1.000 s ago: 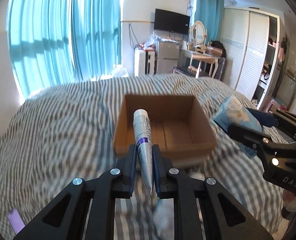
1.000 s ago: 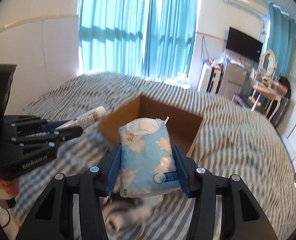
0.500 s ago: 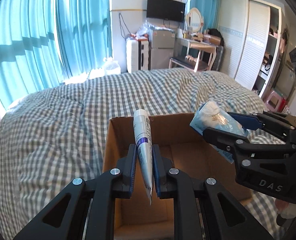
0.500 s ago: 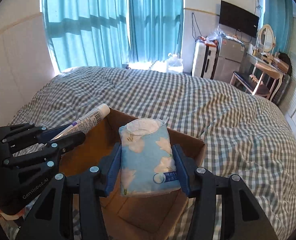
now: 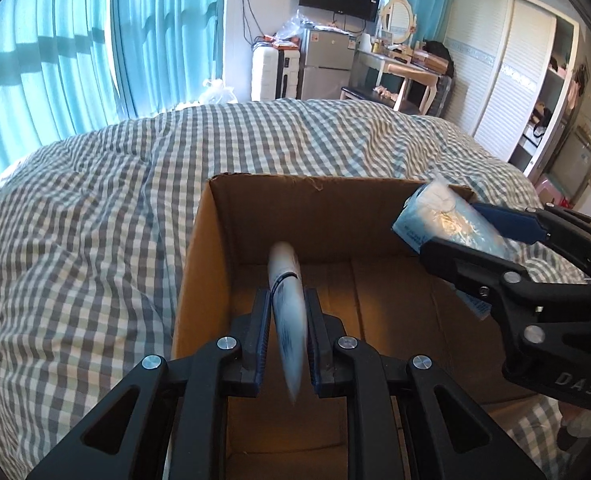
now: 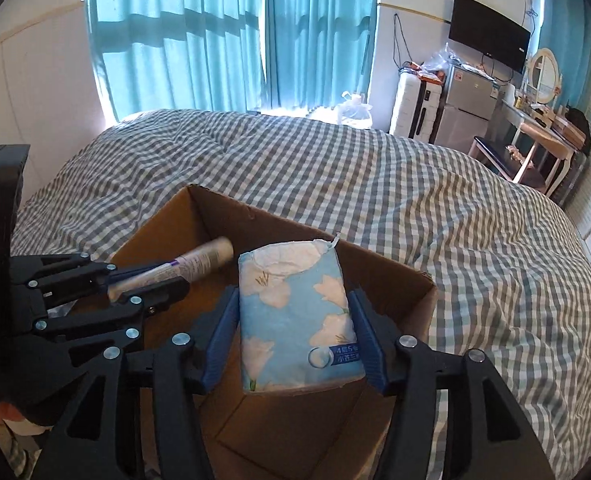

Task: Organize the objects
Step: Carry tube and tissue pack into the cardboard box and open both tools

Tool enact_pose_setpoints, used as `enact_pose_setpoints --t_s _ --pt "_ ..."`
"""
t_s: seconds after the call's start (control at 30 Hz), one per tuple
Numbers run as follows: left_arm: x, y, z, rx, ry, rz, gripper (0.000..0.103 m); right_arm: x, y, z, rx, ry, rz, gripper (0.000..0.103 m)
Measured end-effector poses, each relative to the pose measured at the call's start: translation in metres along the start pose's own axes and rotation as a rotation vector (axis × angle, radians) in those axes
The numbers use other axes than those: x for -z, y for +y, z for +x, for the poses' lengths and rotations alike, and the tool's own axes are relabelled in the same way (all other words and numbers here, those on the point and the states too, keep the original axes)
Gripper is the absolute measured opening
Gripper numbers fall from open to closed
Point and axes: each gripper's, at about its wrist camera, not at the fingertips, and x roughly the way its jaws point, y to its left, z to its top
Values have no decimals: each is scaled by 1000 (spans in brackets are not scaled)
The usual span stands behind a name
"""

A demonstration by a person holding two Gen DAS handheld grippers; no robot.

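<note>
The left hand-held gripper (image 5: 288, 332) reaches forward and slightly down over the near wall of the open brown cardboard box (image 5: 231, 248), its two black fingers with blue pads clamped on one white squeeze tube with a purple band (image 5: 287, 312). The tube runs lengthwise between the pads, its rounded cap end pointing ahead over the box floor and its flat crimped end pointing back toward the camera; it looks blurred in the left wrist view. In the right wrist view the same tube (image 6: 199, 264) juts out of the left hand-held gripper (image 6: 151, 280) over the left side of the box (image 6: 395, 280).

The right hand-held gripper (image 6: 295, 320) comes in above the right half of the box, level with the other one and just beside it, not touching. Its fingers are clamped on the two long sides of one soft light-blue tissue pack printed with white flowers (image 6: 295, 312), whose torn white top faces away from the camera. From the left wrist view the pack (image 5: 443, 220) hangs above the right wall of the box, held in the right hand-held gripper (image 5: 447, 228).

The count: two grippers, one tube, one tissue pack, one box. The box sits on a bed covered by a grey-and-white checked quilt (image 6: 415, 184), and its visible floor is bare cardboard.
</note>
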Motion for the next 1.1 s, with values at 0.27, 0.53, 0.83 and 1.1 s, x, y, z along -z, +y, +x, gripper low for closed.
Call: enact_pose_setpoints --t_s 0.27,0.53,0.83,1.1 --pt "1 -7 -48 22 -44 -17 76 -2 -3 -64 30 -97 24 71" --pt "1 -23 -129 -20 -149 8 93 5 9 -155 73 -191 -9 80" --pt "33 -46 -218 -126 -266 70 97 26 52 -257 129 -312 -72 92" --pt "70 -50 -259 -155 -314 30 100 72 65 -295 147 -324 -71 92"
